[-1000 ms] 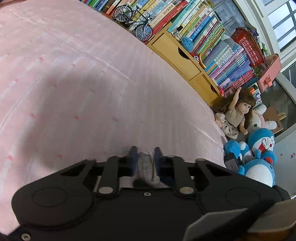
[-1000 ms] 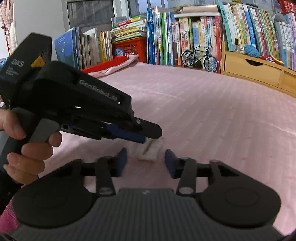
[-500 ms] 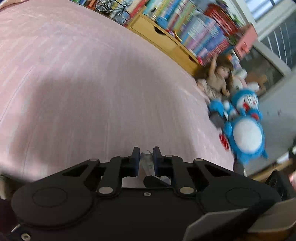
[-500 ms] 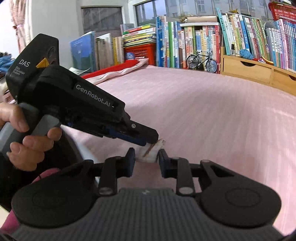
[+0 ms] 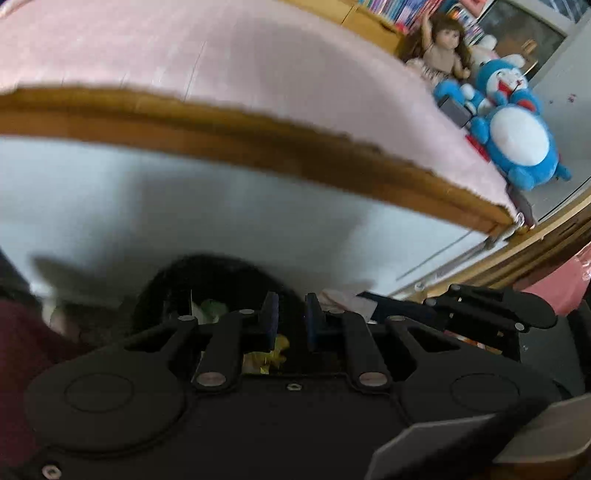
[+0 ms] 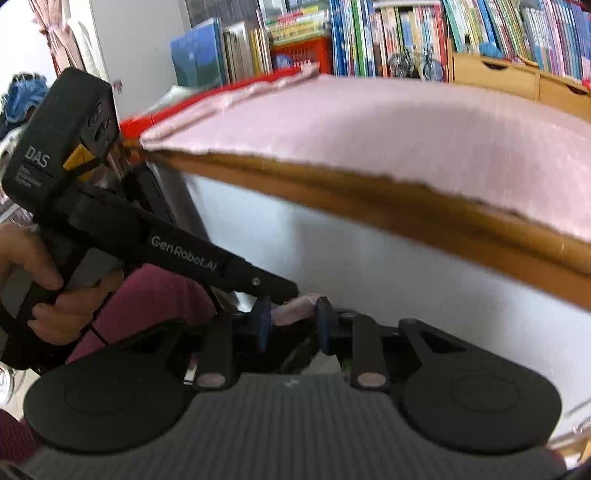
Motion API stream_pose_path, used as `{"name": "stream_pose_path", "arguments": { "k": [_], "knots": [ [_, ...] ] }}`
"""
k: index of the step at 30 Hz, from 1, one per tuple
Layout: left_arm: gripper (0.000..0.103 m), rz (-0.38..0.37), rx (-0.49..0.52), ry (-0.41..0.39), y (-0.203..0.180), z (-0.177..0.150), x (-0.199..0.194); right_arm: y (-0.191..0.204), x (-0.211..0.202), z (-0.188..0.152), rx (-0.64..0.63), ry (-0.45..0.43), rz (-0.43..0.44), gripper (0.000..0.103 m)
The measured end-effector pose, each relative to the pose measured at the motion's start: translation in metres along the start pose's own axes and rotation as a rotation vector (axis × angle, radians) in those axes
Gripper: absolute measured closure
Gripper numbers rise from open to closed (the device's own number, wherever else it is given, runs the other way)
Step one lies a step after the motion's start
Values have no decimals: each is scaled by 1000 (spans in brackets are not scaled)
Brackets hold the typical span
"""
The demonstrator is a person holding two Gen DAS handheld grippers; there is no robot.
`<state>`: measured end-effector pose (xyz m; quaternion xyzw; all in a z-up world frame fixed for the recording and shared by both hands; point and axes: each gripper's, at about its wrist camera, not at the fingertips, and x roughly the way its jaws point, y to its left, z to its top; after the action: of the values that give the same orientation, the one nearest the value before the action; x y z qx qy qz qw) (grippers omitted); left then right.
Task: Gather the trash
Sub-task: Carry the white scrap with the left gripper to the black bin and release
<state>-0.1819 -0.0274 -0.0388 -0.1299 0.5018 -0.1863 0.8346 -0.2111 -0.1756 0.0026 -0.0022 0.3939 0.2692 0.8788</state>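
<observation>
Pale tissue [image 6: 293, 308] sat pinched between the right gripper [image 6: 290, 325] pads, over the black bin [image 5: 221, 280] at six o'clock below the bed [image 5: 258, 74], probably for dropping. The left gripper [image 5: 290, 319] stood narrow; whether it held anything, I cannot tell.

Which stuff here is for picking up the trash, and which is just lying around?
For the job: tissue, right gripper holding it, left gripper, black bin with rubbish.
Just lying about: doll, blue plush toy, books.
</observation>
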Motion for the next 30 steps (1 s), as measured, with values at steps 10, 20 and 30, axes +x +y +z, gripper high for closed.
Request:
{"name": "stream_pose_path", "arguments": {
  "k": [10, 20, 30],
  "knots": [
    [86, 70, 22, 25, 3, -7, 3, 2, 10, -9, 20, 50, -18, 67],
    [68, 117, 66, 50, -8, -2, 18, 5, 16, -12, 21, 83, -33, 54],
    [52, 172, 97, 77, -11, -6, 25, 3, 23, -16, 37, 131, -70, 46]
  ]
}}
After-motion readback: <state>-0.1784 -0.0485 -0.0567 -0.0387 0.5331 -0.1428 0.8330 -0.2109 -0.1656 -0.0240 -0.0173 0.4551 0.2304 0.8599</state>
